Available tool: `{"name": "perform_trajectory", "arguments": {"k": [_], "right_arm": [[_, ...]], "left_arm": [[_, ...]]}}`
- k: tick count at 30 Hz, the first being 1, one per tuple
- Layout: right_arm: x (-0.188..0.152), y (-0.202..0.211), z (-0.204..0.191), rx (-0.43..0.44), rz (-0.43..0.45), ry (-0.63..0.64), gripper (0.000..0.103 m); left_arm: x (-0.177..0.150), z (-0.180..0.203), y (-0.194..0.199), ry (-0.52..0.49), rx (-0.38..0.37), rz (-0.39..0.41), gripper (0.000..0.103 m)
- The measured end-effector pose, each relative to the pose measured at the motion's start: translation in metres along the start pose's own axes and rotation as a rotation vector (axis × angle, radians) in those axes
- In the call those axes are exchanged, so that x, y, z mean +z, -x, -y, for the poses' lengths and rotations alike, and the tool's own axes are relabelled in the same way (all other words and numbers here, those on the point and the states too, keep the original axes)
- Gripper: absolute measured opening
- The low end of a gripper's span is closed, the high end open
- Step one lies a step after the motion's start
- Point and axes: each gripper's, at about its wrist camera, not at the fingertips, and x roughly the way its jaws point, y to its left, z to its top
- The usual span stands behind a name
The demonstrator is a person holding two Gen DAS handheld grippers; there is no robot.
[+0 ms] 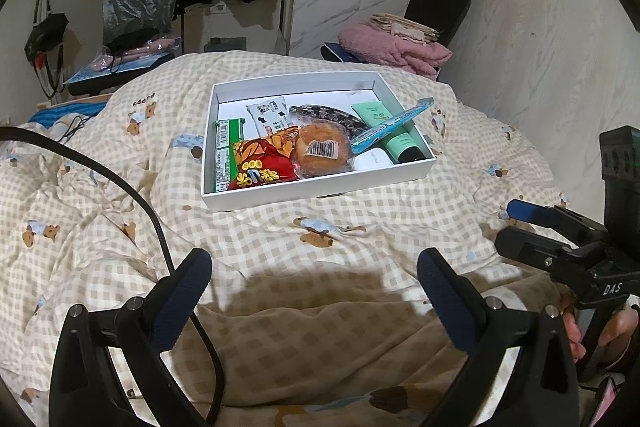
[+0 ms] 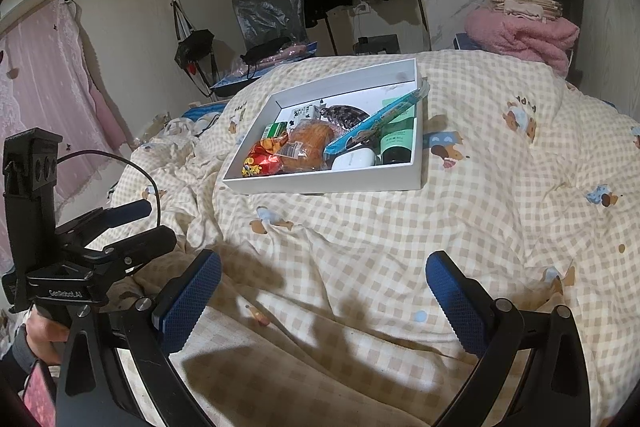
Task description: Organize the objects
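I hold my left gripper and my right gripper low over the near part of the checked quilt, both with jaws spread wide and nothing between them. The white box sits well ahead of both, toward the far side of the quilt. It looks to me as if the gathering is mostly done: a red snack bag lies at its near left corner, a wrapped bun beside it in the middle, a green tube along the right wall, and a blue toothbrush pack lies slanted across the tube and juts over the right rim. I see no loose item on the quilt, so I judge what remains is squaring things up inside, that pack above all. A white item at the near right corner is half covered and I cannot name it; the dark patterned thing behind the bun is hard to make out, and the near quilt sits in shadow
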Motion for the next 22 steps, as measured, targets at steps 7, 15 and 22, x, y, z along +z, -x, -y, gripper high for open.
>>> {"name": "perform_trajectory", "arguments": {"k": [7,15,22], "right_arm": [[0.0001,-0.0011,0.0001,0.001,-0.005,0.0,0.103],[-0.0004,-0.0013,-0.0003,0.001,-0.005,0.0,0.103],[-0.0004,-0.0013,-0.0002,0.002,-0.005,0.0,0.103]], "left_arm": [[0.0006,0.0018,0.0007,-0.007,-0.002,0.002,0.103],[0.0005,0.0005,0.0011,-0.001,0.01,-0.002,0.103],[0.0004,0.0017,0.006,-0.01,-0.003,0.026,0.102]]}}
